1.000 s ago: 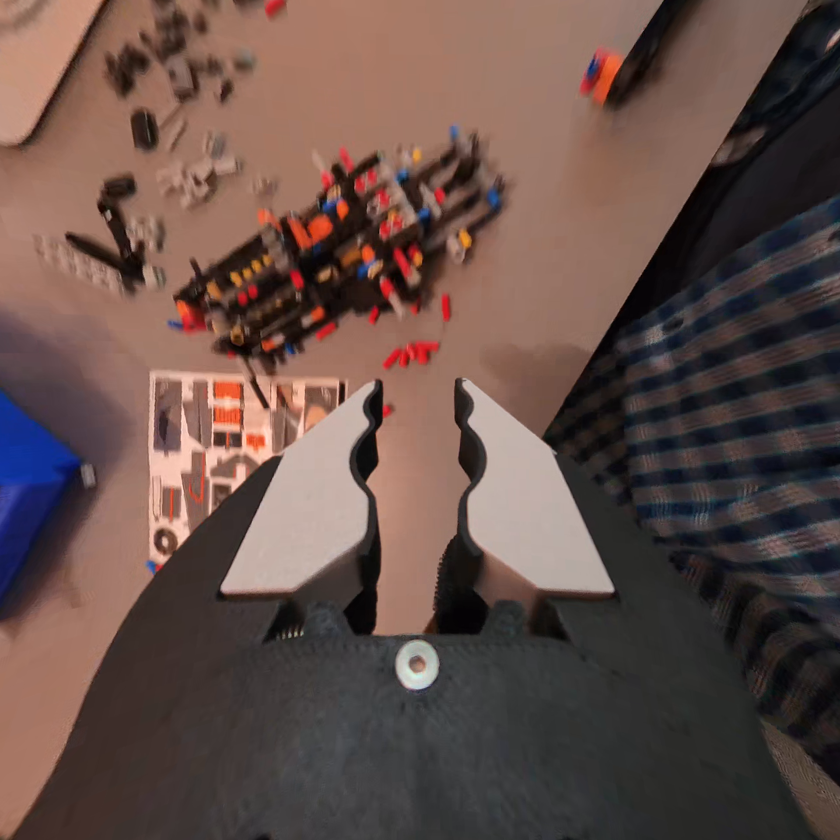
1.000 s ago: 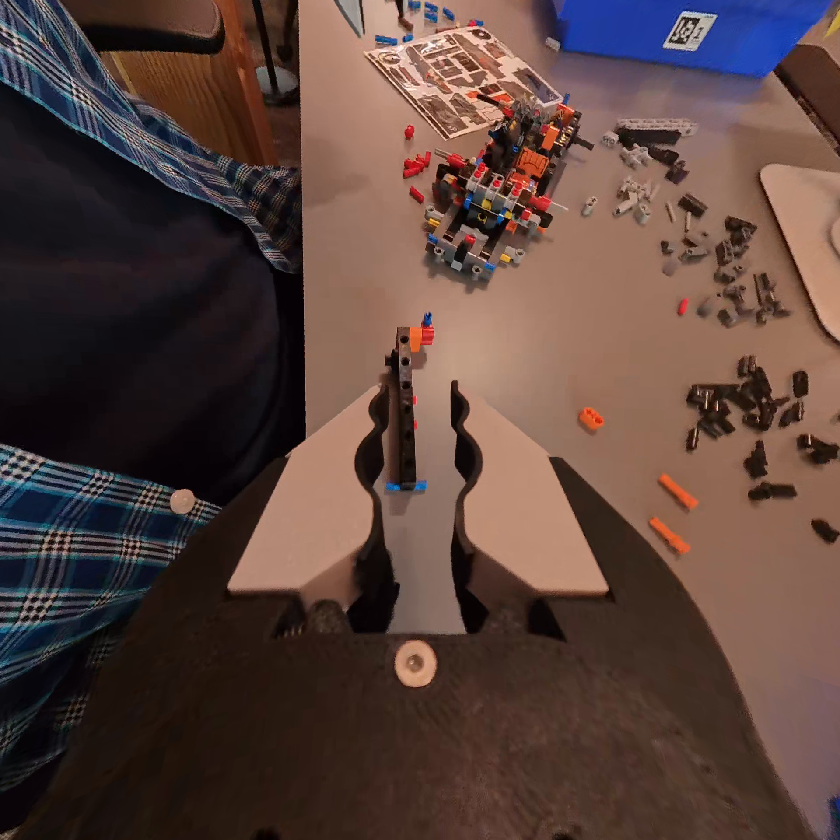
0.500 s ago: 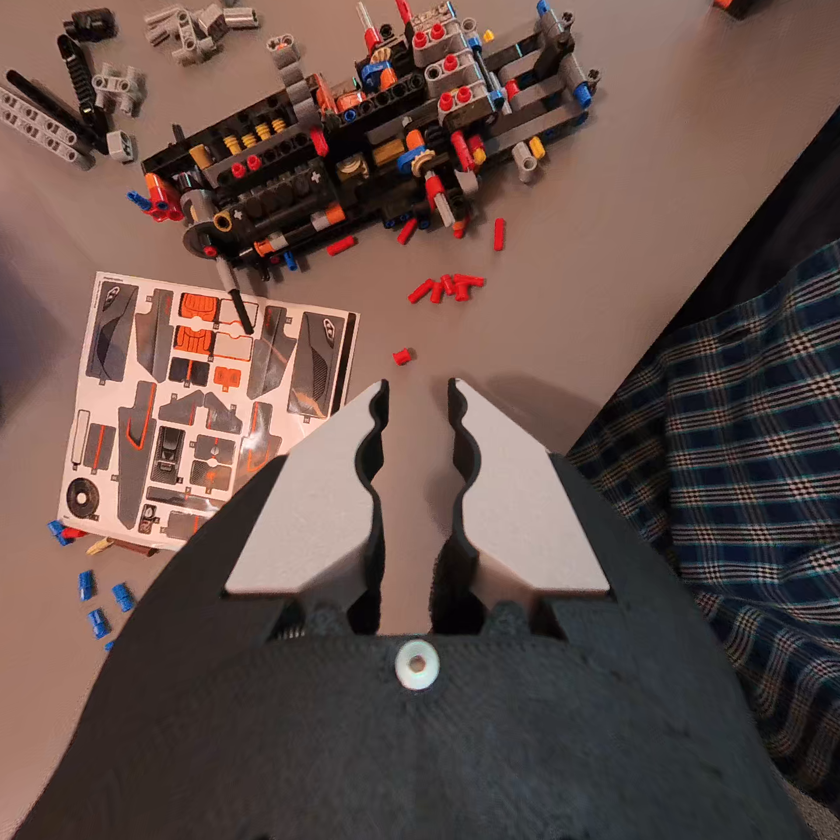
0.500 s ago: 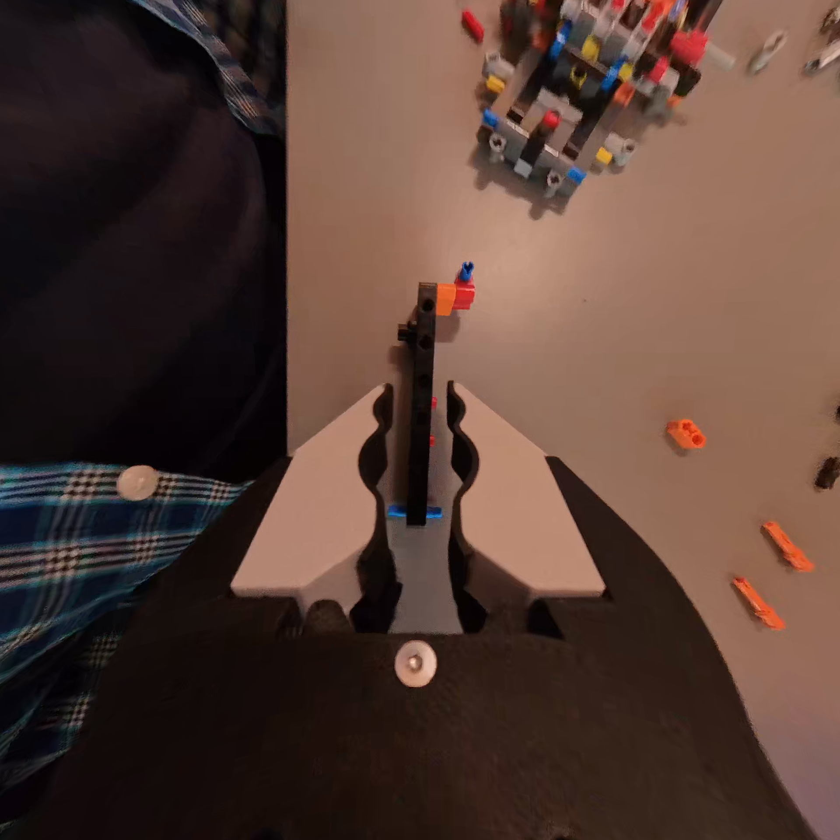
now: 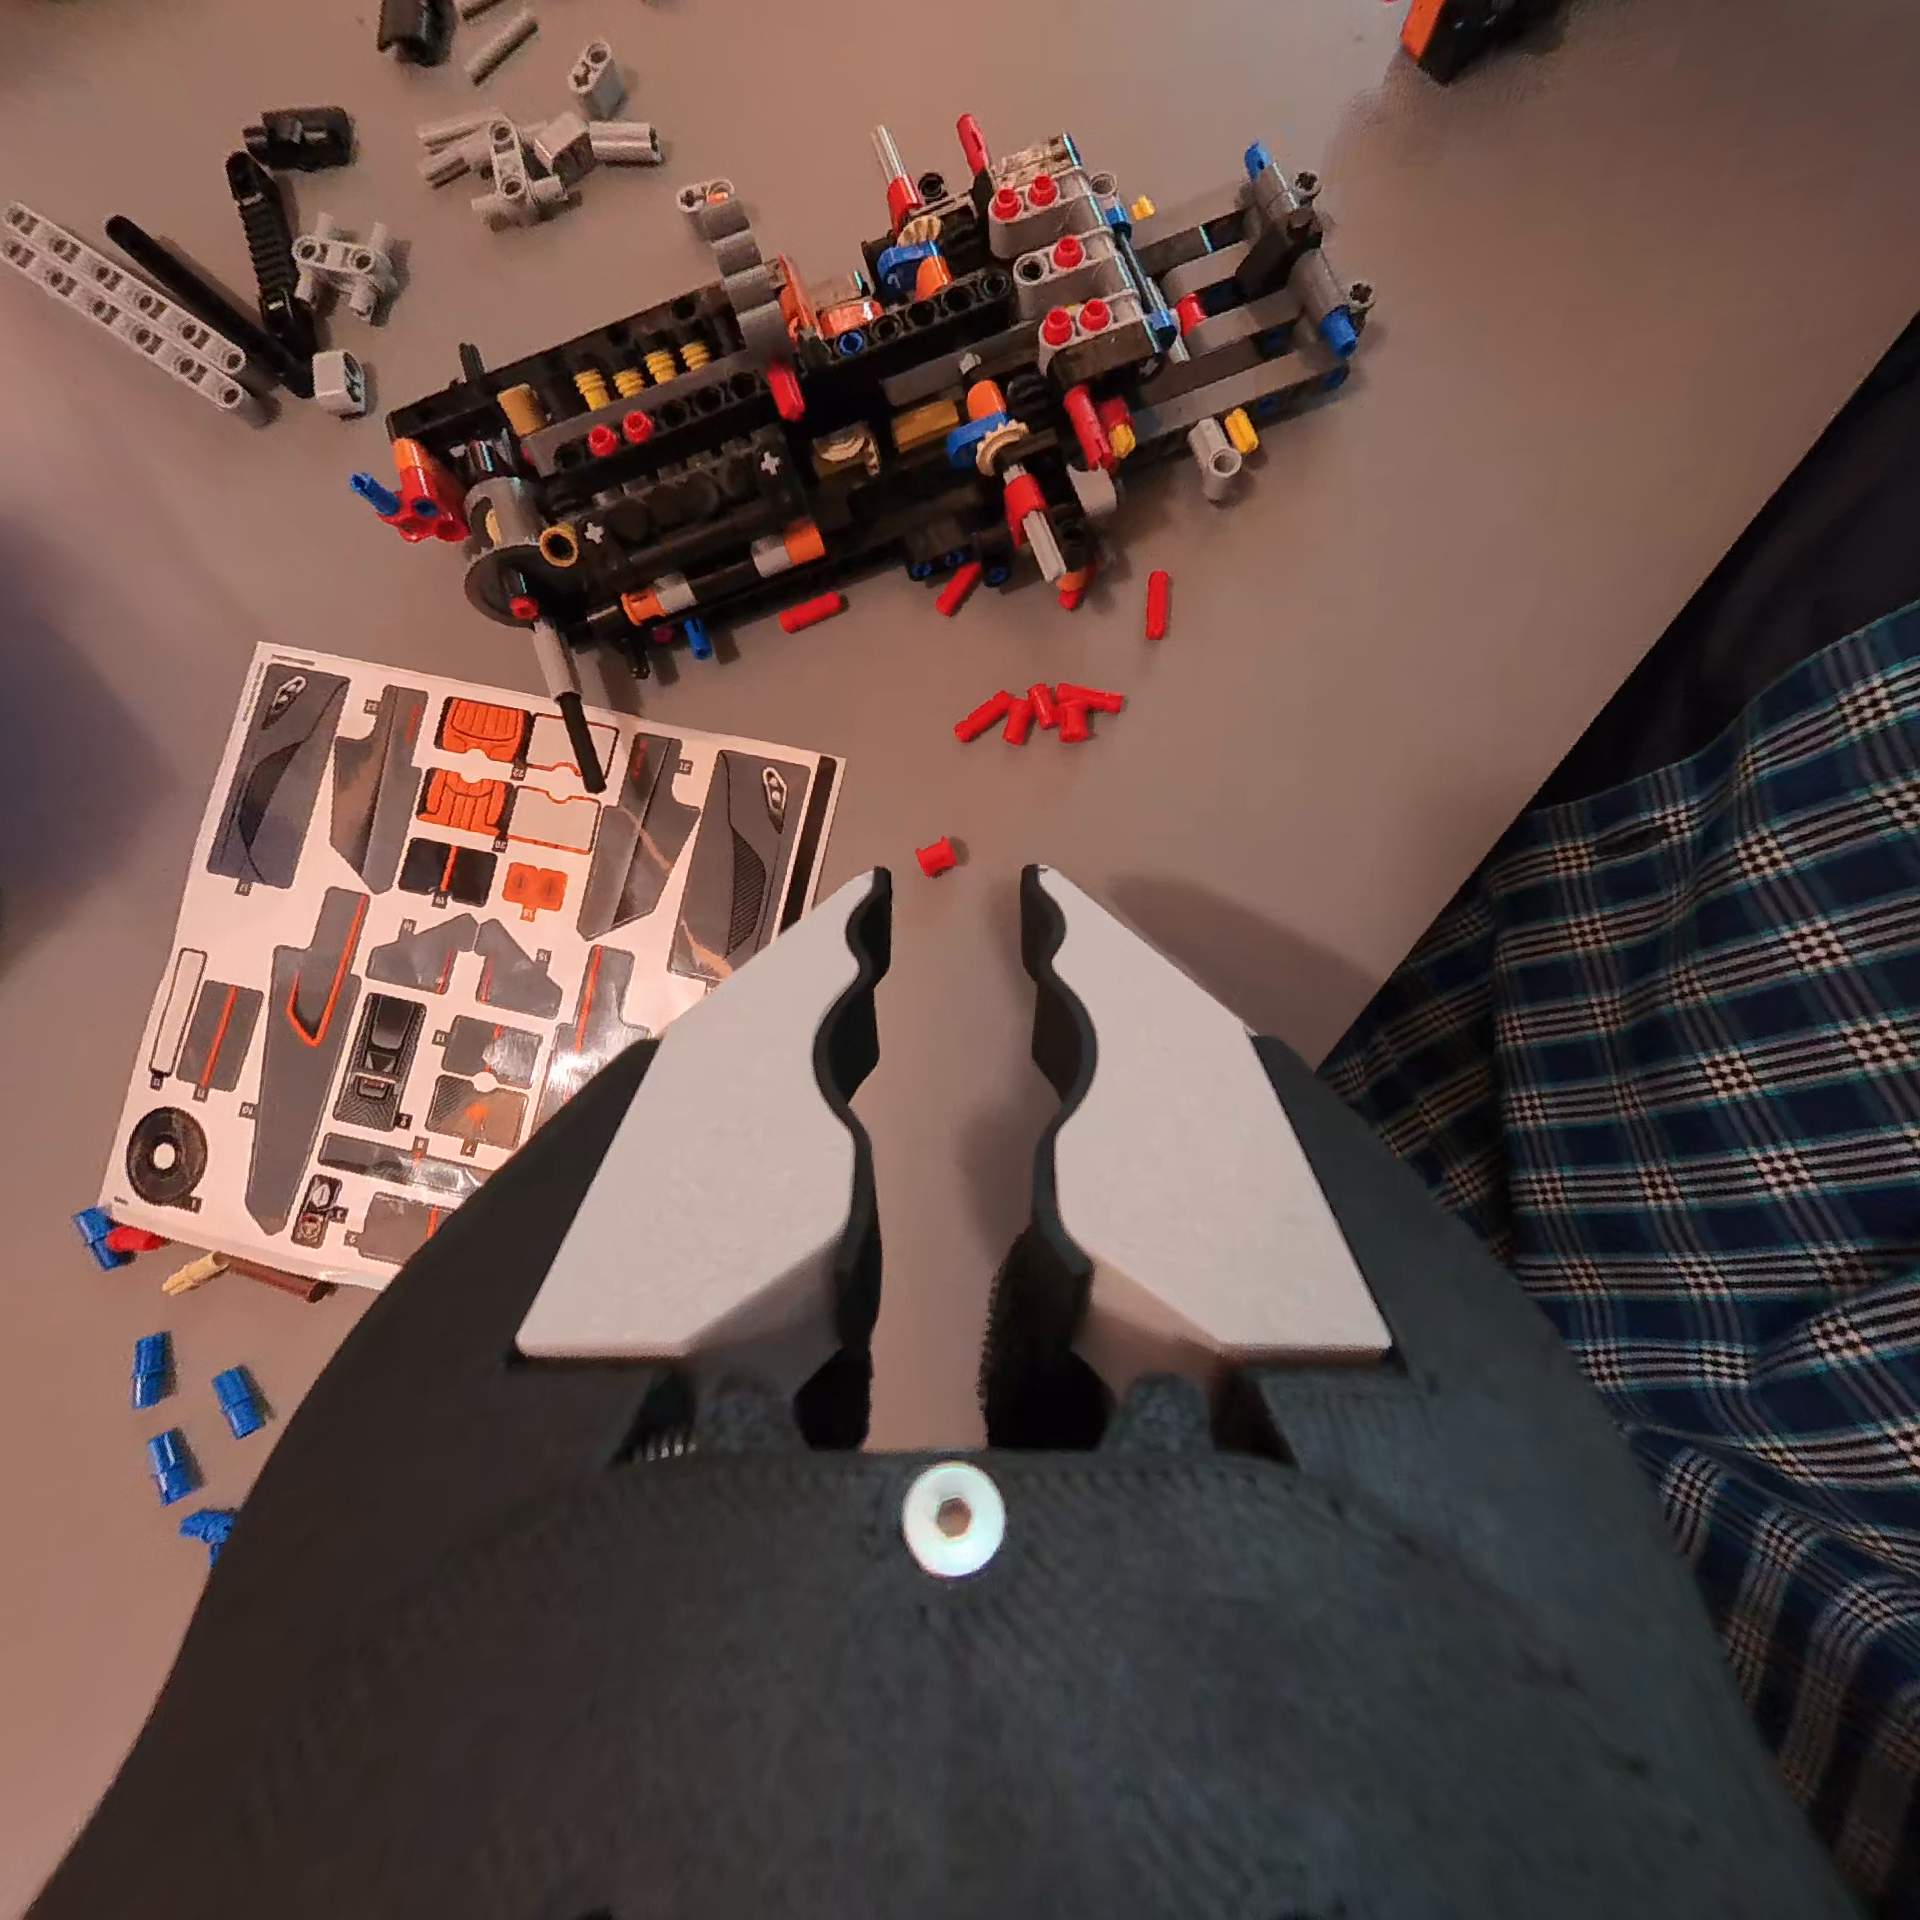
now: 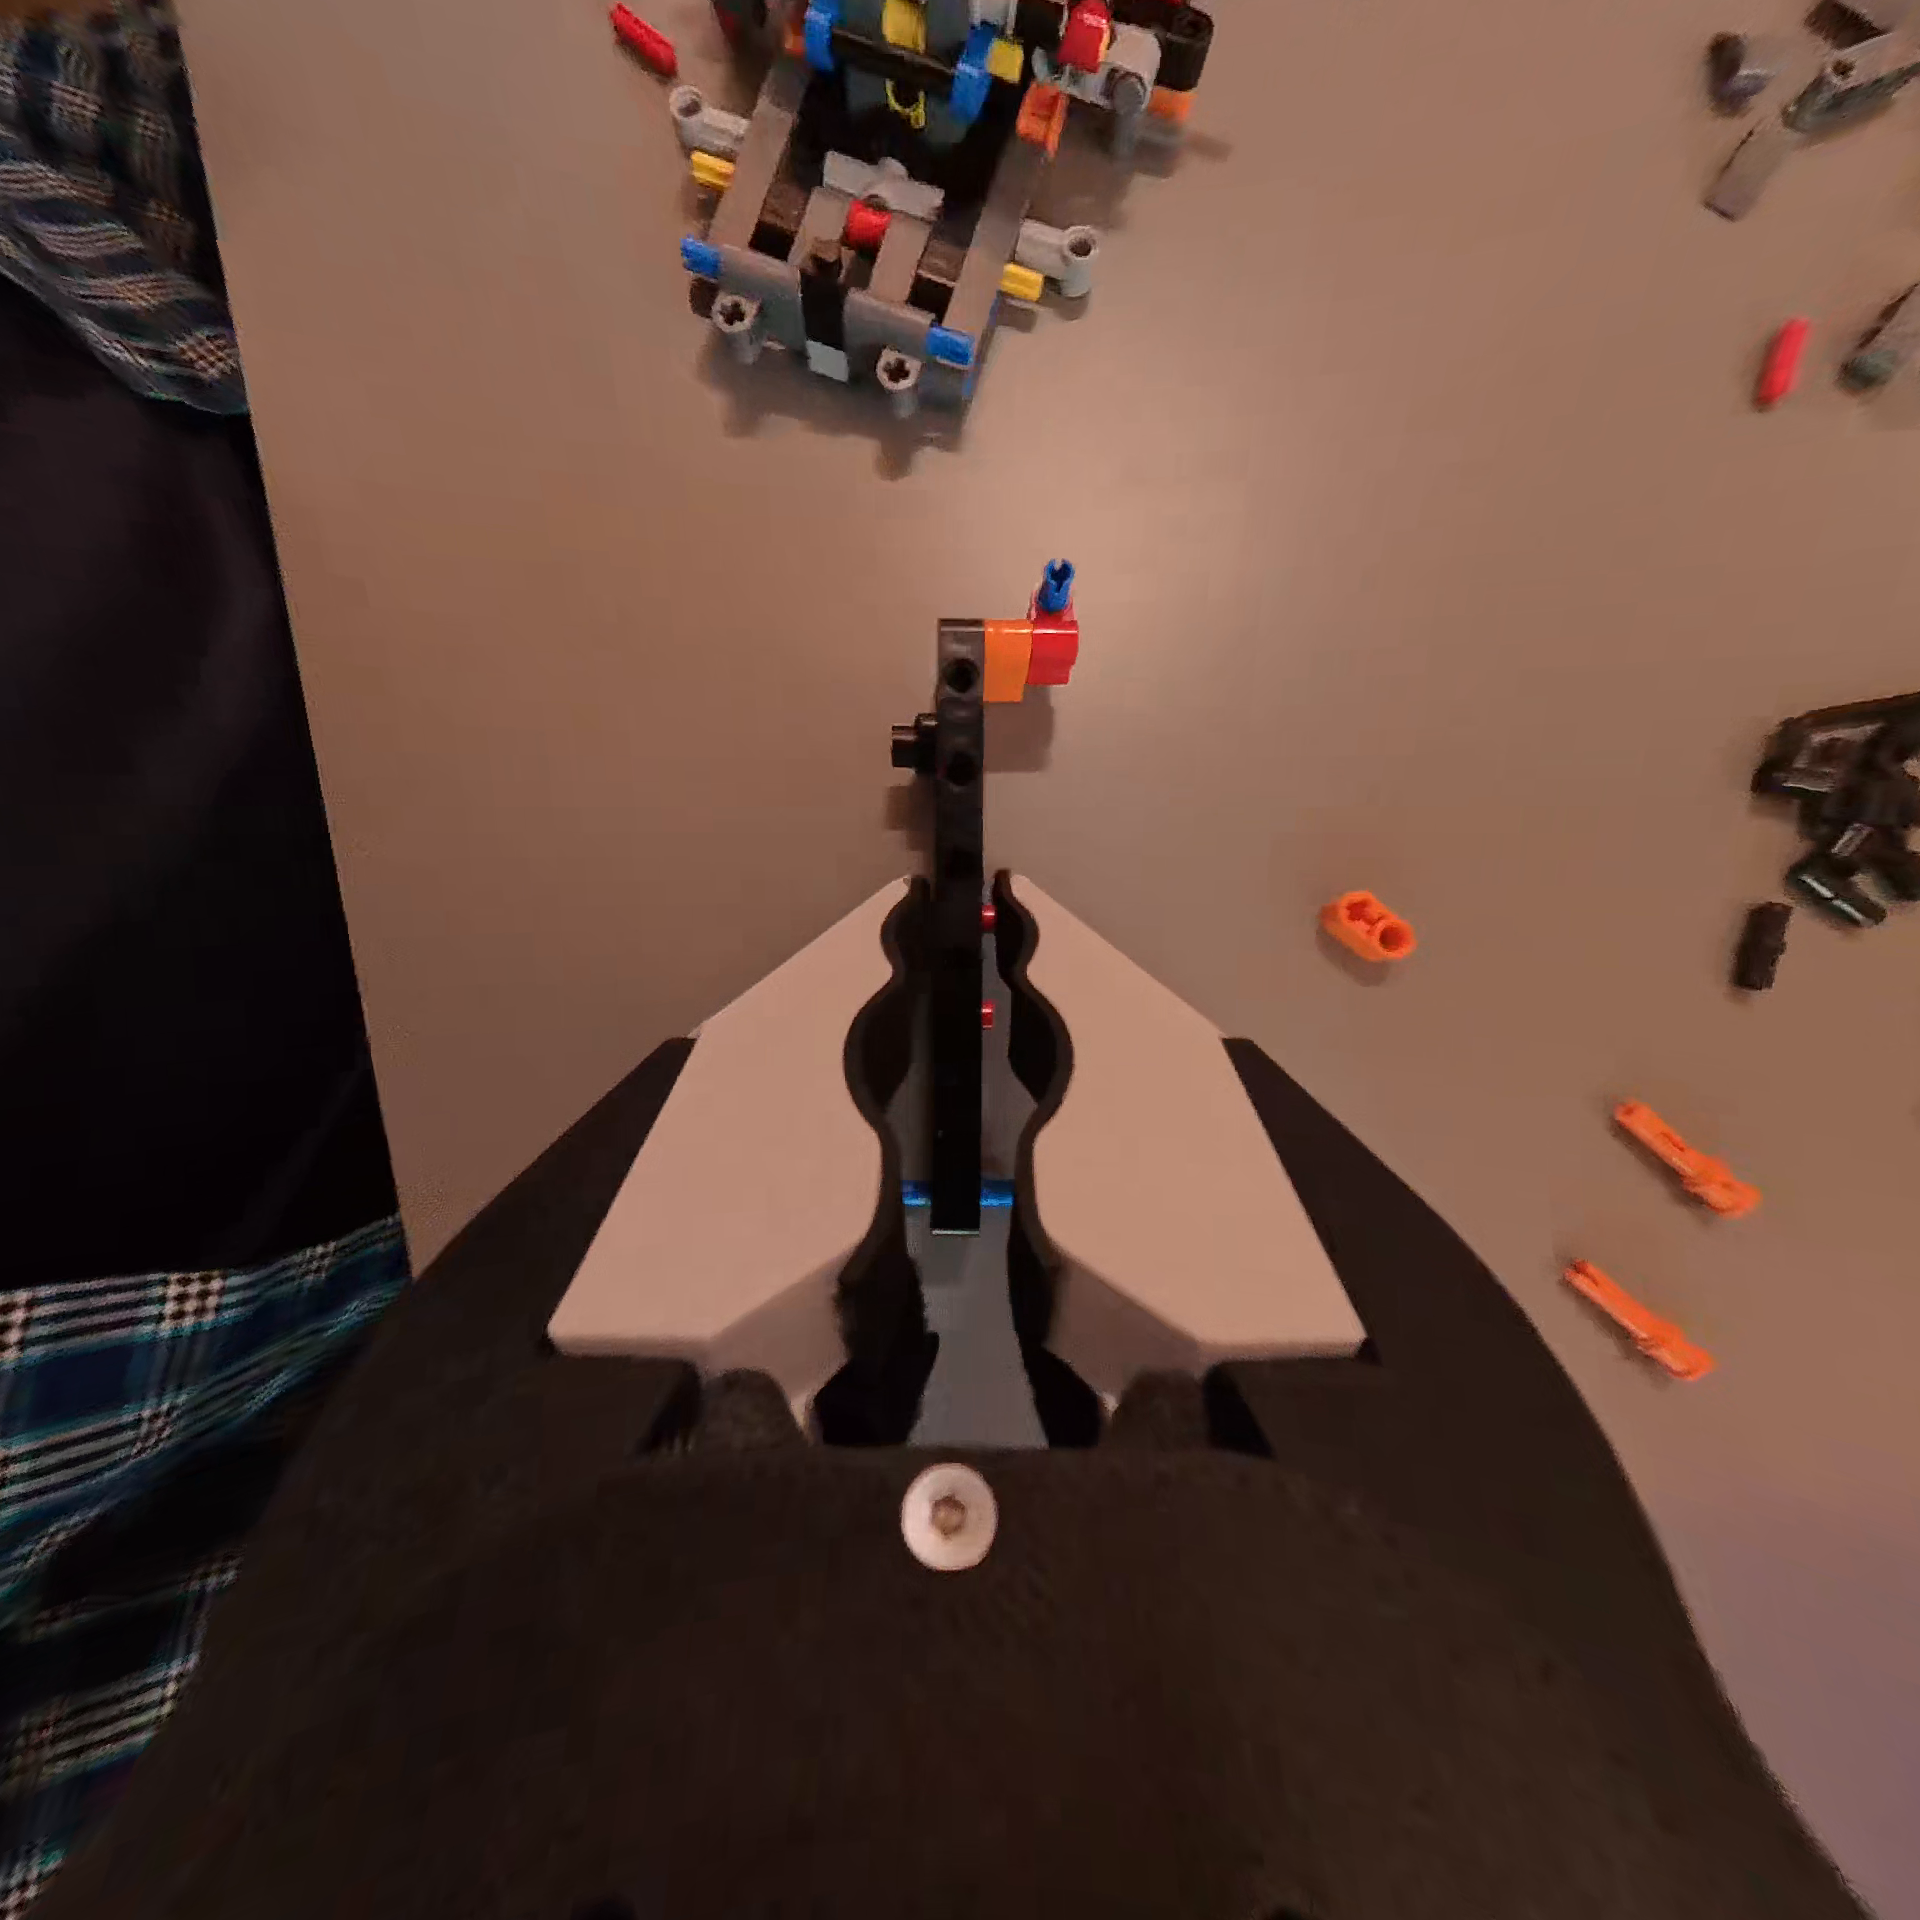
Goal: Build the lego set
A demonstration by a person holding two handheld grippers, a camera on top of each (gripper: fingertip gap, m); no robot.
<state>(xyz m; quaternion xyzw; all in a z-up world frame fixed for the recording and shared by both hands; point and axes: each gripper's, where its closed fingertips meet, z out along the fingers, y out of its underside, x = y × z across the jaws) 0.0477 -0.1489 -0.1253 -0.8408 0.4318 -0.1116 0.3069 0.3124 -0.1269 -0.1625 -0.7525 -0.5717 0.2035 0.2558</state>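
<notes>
Flanking chassis [image 5: 852,416]: sticker sheet [image 5: 468,956], red pins [image 5: 1039,714]

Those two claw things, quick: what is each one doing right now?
Left gripper: open, holding nothing, above the table near a small red piece.
Right gripper: closed on a black beam.

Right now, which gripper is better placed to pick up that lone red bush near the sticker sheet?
Left. The left gripper is open and empty, with the red bush just beyond its fingertips. The right gripper is shut on the black beam.
</notes>
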